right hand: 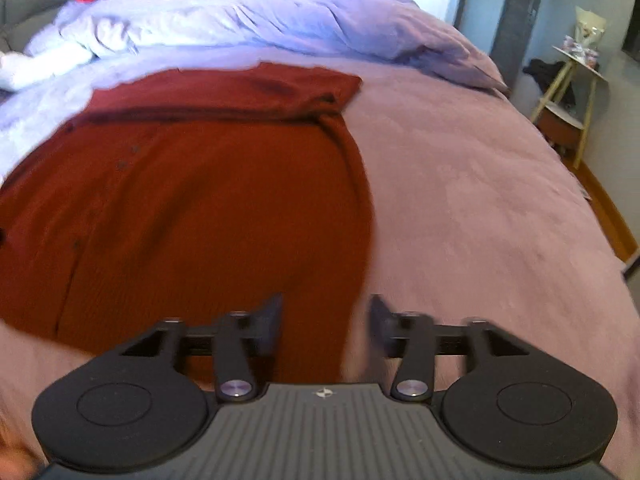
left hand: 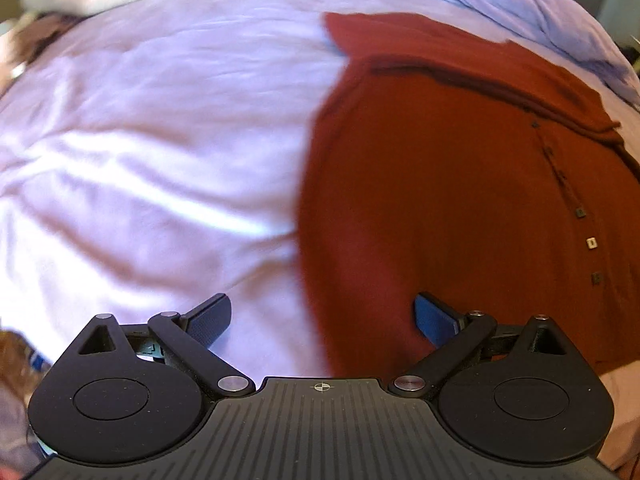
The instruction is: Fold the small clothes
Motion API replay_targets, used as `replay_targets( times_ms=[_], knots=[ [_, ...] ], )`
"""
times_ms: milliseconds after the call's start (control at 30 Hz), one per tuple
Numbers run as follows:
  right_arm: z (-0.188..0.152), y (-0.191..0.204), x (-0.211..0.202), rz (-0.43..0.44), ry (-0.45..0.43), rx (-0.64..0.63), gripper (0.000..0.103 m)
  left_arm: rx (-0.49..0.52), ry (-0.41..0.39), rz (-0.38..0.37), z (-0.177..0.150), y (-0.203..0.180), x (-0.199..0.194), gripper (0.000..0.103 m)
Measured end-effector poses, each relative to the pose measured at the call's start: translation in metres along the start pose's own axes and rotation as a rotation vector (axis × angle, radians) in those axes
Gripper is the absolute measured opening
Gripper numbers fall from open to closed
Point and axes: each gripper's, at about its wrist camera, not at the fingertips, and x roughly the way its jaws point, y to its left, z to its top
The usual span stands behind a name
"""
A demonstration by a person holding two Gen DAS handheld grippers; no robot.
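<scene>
Rust-red ribbed cardigan (right hand: 208, 200) lies flat, buttons (left hand: 591, 243) in a row, on the bed's wrinkled lilac sheet (left hand: 140, 160). Left claw (left hand: 322, 318) and right claw (right hand: 325, 322) both released, empty.

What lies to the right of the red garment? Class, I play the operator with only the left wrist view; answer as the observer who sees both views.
Observer: Bare pink bedcover stretches out to the right of the red garment.
Operator: Where is the right gripper?
Observer: The right gripper is open, with one finger on either side of the garment's right edge.
Operator: Is there anything beside the bed?
Observer: A wooden side table stands off the bed's right side.
</scene>
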Motion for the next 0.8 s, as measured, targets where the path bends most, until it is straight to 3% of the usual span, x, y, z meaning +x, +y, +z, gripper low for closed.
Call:
replay_targets(
  times_ms=[100,133,267,367,600,700,800],
  knots=[
    [-0.009,-0.009,-0.009,-0.011,0.004,0.033,0.062,-0.067,0.0,0.092,-0.004,0.028,-0.012,0.101],
    [-0.01,-0.013,-0.009,-0.011,0.003,0.052,0.062,-0.084,-0.01,0.084,-0.005,0.038,-0.016,0.101],
    [-0.009,-0.024,-0.013,0.021,-0.004,0.123,0.062,-0.107,-0.045,-0.072,-0.008,0.05,-0.032,0.101],
    [-0.009,-0.025,-0.009,0.062,0.01,0.158,0.061,-0.133,-0.011,-0.203,-0.012,0.039,-0.029,0.101],
    [-0.013,-0.03,0.0,0.152,0.059,0.25,0.043,-0.18,0.087,-0.342,-0.015,0.019,-0.008,0.098],
    [-0.013,-0.032,0.001,0.174,0.069,0.275,0.039,-0.217,0.141,-0.362,-0.013,0.022,0.006,0.086],
    [-0.014,-0.038,0.006,0.198,0.081,0.305,0.033,-0.241,0.151,-0.384,-0.012,0.028,0.011,0.083]
  ],
)
